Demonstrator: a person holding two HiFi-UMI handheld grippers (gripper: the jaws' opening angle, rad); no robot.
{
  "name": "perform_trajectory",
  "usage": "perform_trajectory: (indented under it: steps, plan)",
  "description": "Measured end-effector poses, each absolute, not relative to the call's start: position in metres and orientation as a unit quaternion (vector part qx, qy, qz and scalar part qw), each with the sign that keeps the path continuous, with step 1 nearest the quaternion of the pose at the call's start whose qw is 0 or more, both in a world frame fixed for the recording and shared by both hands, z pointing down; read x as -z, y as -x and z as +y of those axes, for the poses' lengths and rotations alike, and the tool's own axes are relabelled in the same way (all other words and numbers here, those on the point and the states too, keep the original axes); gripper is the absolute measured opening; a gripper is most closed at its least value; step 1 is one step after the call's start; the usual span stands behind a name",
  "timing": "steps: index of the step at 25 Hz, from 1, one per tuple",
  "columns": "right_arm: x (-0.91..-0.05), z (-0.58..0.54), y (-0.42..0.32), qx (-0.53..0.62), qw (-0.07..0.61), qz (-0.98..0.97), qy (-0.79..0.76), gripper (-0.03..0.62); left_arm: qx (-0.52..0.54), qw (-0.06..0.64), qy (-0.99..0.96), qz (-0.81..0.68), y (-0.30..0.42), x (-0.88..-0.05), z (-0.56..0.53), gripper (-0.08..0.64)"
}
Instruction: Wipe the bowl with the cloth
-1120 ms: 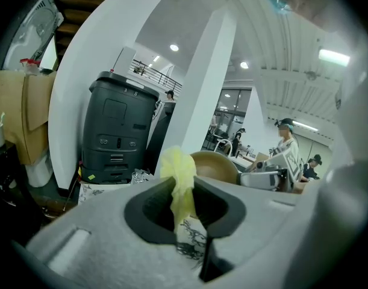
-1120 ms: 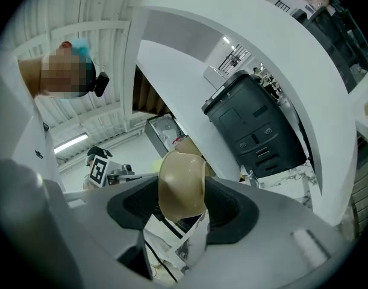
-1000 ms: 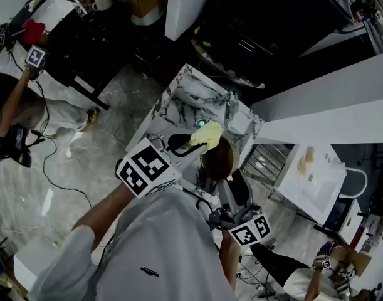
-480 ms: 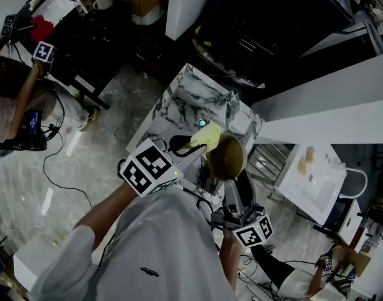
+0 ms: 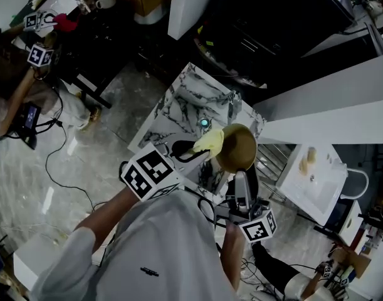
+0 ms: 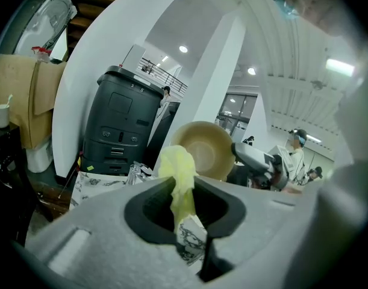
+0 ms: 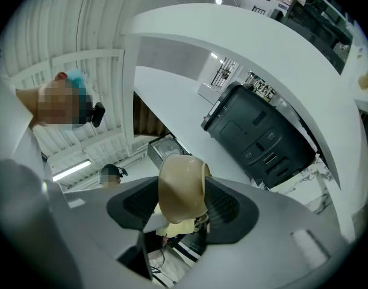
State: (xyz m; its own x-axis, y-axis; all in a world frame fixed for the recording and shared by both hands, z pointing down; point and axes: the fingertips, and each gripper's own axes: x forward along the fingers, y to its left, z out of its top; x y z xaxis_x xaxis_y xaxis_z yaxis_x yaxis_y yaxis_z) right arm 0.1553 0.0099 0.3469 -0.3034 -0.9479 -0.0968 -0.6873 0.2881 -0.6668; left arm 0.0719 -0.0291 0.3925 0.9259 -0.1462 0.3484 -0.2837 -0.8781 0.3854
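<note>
A tan bowl (image 5: pixel 237 147) is held in the air above the small marble table (image 5: pixel 178 105), tipped on its side with its hollow facing left. My right gripper (image 5: pixel 241 179) is shut on the bowl's (image 7: pixel 181 188) rim from below. My left gripper (image 5: pixel 190 150) is shut on a yellow cloth (image 5: pixel 209 142), whose bunched end touches the bowl's left edge. In the left gripper view the cloth (image 6: pixel 179 176) stands up between the jaws with the bowl's (image 6: pixel 203 150) hollow just behind it. In the right gripper view the cloth (image 7: pixel 174 226) peeks out under the bowl.
A crumpled foil-like object (image 5: pixel 231 104) and a small teal thing (image 5: pixel 204 123) lie on the marble table. A dark machine (image 5: pixel 266 24) stands behind it, and a white table (image 5: pixel 313 180) is at right. Another person with marker cubes (image 5: pixel 37 55) stands at far left; cables cross the floor.
The bowl has been lifted and moved right, turning its hollow more toward the cloth. The left gripper followed slightly to the right with the cloth.
</note>
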Motion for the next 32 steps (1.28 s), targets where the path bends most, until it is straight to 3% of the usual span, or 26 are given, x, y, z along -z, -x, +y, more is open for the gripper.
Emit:
perform_trajectory:
  steps: [17,25,32]
  plan:
    - [-0.351,-0.01,-0.168,0.258,0.281,0.739,0.555,0.249,-0.141,0.202,-0.966,-0.078,-0.087,-0.372,-0.001,0.063]
    - [-0.368,-0.014,-0.172,0.264,0.24,0.729,0.584,0.249,-0.141,0.21,-0.965,-0.074,-0.089,-0.374,0.002,0.063]
    - [-0.382,-0.012,-0.175,0.239,0.15,0.74,0.611,0.249,-0.139,0.213,-0.963,-0.088,-0.085,-0.378,-0.001,0.063]
